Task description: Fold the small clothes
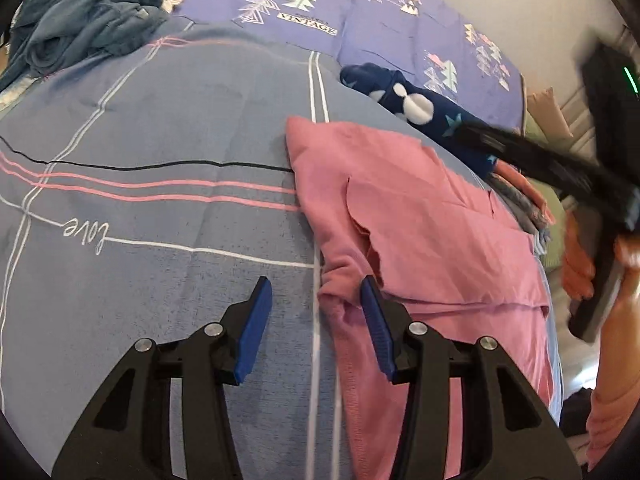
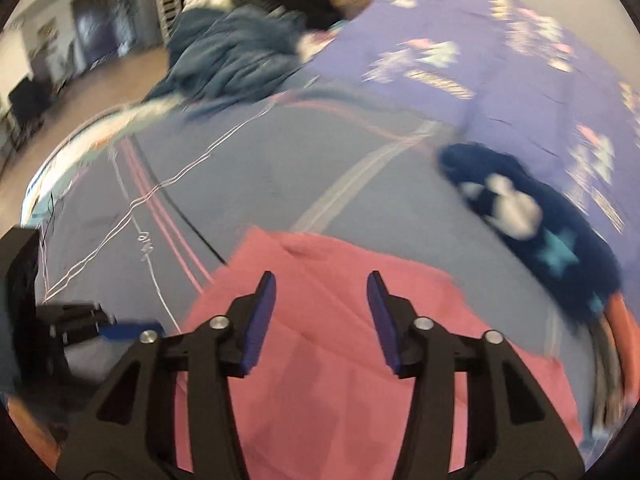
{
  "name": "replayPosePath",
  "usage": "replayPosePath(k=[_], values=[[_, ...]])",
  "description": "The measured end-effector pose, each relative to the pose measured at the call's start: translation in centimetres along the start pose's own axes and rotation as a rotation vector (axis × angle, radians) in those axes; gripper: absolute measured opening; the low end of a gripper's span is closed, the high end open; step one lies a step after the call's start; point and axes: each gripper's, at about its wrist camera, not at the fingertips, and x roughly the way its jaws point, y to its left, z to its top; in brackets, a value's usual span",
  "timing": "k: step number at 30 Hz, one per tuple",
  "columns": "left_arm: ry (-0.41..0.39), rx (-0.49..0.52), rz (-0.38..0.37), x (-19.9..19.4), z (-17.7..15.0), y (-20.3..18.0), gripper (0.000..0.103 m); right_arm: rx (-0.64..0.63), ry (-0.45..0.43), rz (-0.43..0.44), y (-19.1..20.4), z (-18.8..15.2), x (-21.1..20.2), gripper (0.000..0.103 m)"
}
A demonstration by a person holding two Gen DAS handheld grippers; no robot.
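Observation:
A pink garment lies partly folded on the grey-blue bedspread. My left gripper stands open at the garment's near left edge. A bunched bit of that edge lies between its jaws, close to the right finger, and is not pinched. My right gripper hovers open over the pink garment with nothing between its fingers. In the left wrist view it shows as a dark blur at the right. A blue pad of the left gripper shows at the left of the right wrist view.
A navy garment with white blobs and teal stars lies beyond the pink one. Folded clothes are stacked at the right edge of the bed. A purple tree-print quilt and a teal blanket heap lie at the back.

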Motion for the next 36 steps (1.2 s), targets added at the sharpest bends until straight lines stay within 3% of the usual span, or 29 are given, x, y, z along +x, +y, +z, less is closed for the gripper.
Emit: replayPosePath(k=[5, 8, 9, 10, 11, 12, 16, 20, 22, 23, 26, 28, 30, 33, 35, 36], values=[[-0.01, 0.0, -0.061, -0.3, -0.1, 0.5, 0.048, -0.029, 0.097, 0.026, 3.5, 3.4, 5.5, 0.057], [-0.015, 0.009, -0.076, -0.2, -0.1, 0.2, 0.045, -0.055, 0.138, 0.002, 4.6, 3.6, 7.6, 0.053], [-0.017, 0.015, -0.08, -0.2, -0.2, 0.0, 0.04, -0.067, 0.154, -0.027, 4.9, 3.6, 8.2, 0.022], [-0.018, 0.025, -0.085, -0.1, -0.2, -0.3, 0.035, -0.062, 0.166, -0.039, 4.9, 3.4, 8.7, 0.003], [-0.017, 0.031, -0.09, 0.0, -0.1, -0.4, 0.018, -0.035, 0.169, -0.037, 4.7, 3.4, 8.9, 0.002], [-0.012, 0.036, -0.094, 0.2, -0.2, -0.5, 0.011, 0.002, 0.146, -0.031, 4.4, 3.4, 8.9, 0.002], [0.052, 0.028, -0.046, 0.2, -0.7, -0.7, 0.008, 0.039, 0.11, -0.087, 3.7, 3.3, 10.1, 0.002], [0.038, 0.112, 0.07, -0.5, -1.3, -1.9, 0.006, 0.054, 0.057, -0.076, 3.5, 3.2, 9.9, 0.005], [0.035, 0.123, 0.074, -0.5, -1.3, -2.1, 0.007, 0.134, 0.011, -0.039, 2.0, 2.9, 7.4, 0.027], [0.029, 0.118, 0.073, -0.8, -1.3, -2.1, 0.007, 0.164, -0.033, -0.033, 1.0, 2.5, 5.6, 0.03], [-0.049, 0.091, 0.053, -2.2, -0.9, -1.8, 0.007, 0.21, -0.16, -0.052, -1.9, -0.4, -0.3, 0.041], [-0.116, 0.066, -0.017, -3.4, -0.6, -1.8, 0.008, 0.247, -0.199, -0.063, -4.7, -4.1, -4.0, 0.051], [-0.161, 0.053, -0.133, -4.1, -0.4, -2.1, 0.011, 0.309, -0.207, -0.094, -7.8, -8.6, -6.8, 0.051], [-0.147, 0.049, -0.211, -3.3, -0.4, -3.0, 0.022, 0.45, -0.162, -0.168, -13.1, -16.3, -10.1, 0.051], [-0.089, 0.062, -0.134, -0.9, -0.2, -3.7, 0.026, 0.551, -0.118, -0.222, -16.2, -21.7, -11.5, 0.044], [-0.034, 0.083, -0.027, 1.1, -0.4, -4.0, 0.026, 0.592, -0.083, -0.253, -17.4, -23.8, -11.5, 0.038]])
